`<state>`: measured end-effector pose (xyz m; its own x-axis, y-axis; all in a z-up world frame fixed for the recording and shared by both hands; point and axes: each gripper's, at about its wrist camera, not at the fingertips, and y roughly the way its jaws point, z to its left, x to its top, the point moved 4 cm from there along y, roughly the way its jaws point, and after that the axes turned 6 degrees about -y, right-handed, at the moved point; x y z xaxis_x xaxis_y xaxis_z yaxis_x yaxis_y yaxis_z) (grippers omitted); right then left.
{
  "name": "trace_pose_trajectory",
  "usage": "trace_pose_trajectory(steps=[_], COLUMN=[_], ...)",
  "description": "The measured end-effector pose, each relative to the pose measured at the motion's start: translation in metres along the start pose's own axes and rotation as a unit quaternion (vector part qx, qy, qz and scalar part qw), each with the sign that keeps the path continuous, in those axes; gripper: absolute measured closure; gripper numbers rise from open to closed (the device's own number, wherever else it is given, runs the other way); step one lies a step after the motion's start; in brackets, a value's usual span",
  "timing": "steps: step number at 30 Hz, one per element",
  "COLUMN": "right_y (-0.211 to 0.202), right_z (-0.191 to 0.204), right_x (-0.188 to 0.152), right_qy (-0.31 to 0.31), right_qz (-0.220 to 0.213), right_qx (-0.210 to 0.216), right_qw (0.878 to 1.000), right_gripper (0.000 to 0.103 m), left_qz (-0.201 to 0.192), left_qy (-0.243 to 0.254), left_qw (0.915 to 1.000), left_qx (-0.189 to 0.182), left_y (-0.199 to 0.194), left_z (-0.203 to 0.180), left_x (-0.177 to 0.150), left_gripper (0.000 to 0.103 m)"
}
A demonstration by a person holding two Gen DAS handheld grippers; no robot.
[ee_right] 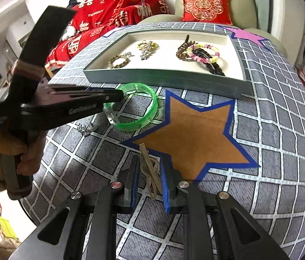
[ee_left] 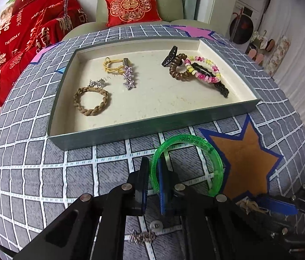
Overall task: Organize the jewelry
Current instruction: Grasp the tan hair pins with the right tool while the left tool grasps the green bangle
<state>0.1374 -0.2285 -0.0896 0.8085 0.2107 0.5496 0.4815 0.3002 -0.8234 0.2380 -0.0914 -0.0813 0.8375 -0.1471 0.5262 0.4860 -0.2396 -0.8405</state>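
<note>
Green plastic bangle [ee_left: 187, 164] lies on the tabletop [ee_left: 44, 173] just near of the tray [ee_left: 152, 127], its rim pinched in the left claw [ee_left: 153, 173], probably for lifting in. Right claw [ee_right: 149, 173] straddles a gold hair clip [ee_right: 151, 171], narrow, grip uncertain.

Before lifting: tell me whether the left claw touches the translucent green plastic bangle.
Touching. The left wrist view shows the left claw closed on the translucent green plastic bangle's rim.

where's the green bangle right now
The green bangle lies on the checked tablecloth, outside the tray and just in front of its near wall, beside the orange star. The left gripper straddles its rim.
</note>
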Motion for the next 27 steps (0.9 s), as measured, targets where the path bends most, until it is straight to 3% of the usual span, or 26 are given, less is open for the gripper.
trace_pose_trajectory(steps=[15, 27], right_y=[-0.009, -0.030], right_z=[-0.009, -0.021], right_x=[-0.004, 0.013], right_qy=[0.041, 0.069], right_qz=[-0.005, -0.030], right_qx=[0.000, -0.001], right_qw=[0.999, 0.997], right_gripper=[0.083, 0.083], left_qz=[-0.017, -0.051], left_qy=[-0.023, -0.028], left_qw=[0.9995, 0.9982], left_qx=[-0.015, -0.015], left_y=[-0.020, -0.049], left_z=[0.008, 0.016], left_x=[0.002, 0.011], left_gripper=[0.086, 0.086])
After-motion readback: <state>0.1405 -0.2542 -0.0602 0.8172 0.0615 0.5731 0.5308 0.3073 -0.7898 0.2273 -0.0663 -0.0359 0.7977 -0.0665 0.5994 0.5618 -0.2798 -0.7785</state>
